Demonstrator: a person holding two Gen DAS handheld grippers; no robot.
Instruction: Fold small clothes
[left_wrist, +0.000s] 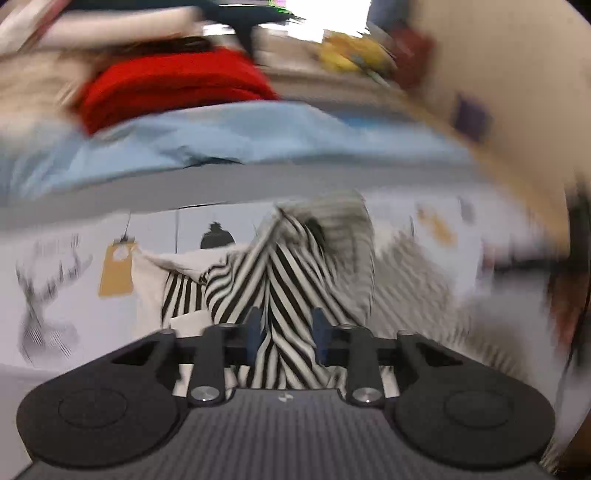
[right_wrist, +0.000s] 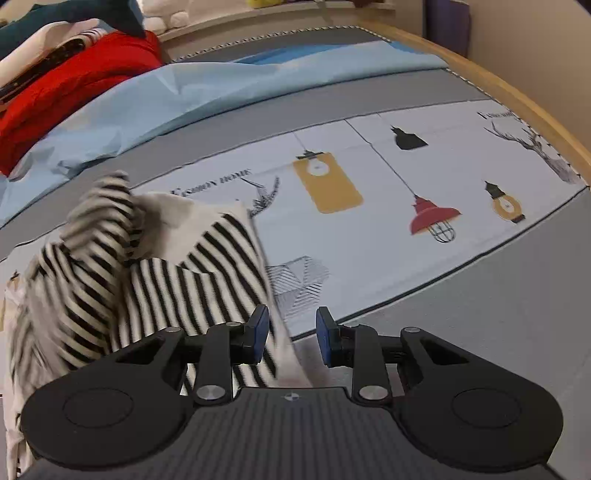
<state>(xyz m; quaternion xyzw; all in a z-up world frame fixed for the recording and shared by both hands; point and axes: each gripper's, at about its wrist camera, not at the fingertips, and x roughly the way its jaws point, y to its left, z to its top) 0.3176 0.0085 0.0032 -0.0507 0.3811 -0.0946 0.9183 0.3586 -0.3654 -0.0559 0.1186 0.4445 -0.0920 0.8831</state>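
Note:
A black-and-white striped garment (right_wrist: 207, 273) lies crumpled on the printed bed cover (right_wrist: 388, 177), with one part lifted in a blurred fold at the left. In the right wrist view my right gripper (right_wrist: 291, 332) stands open at the garment's right edge, and the pale hem runs down between its blue pads (right_wrist: 325, 334) without being pressed. The left wrist view is badly blurred. There the striped garment (left_wrist: 295, 266) rises in front of my left gripper (left_wrist: 287, 326), and a strip of it hangs between the pads (left_wrist: 255, 325), which stand apart.
A red garment (right_wrist: 74, 81) and other piled clothes sit at the far left on a light blue sheet (right_wrist: 221, 85). A wooden bed rail (right_wrist: 517, 99) curves along the right. The printed cover with lamp pictures stretches to the right of the garment.

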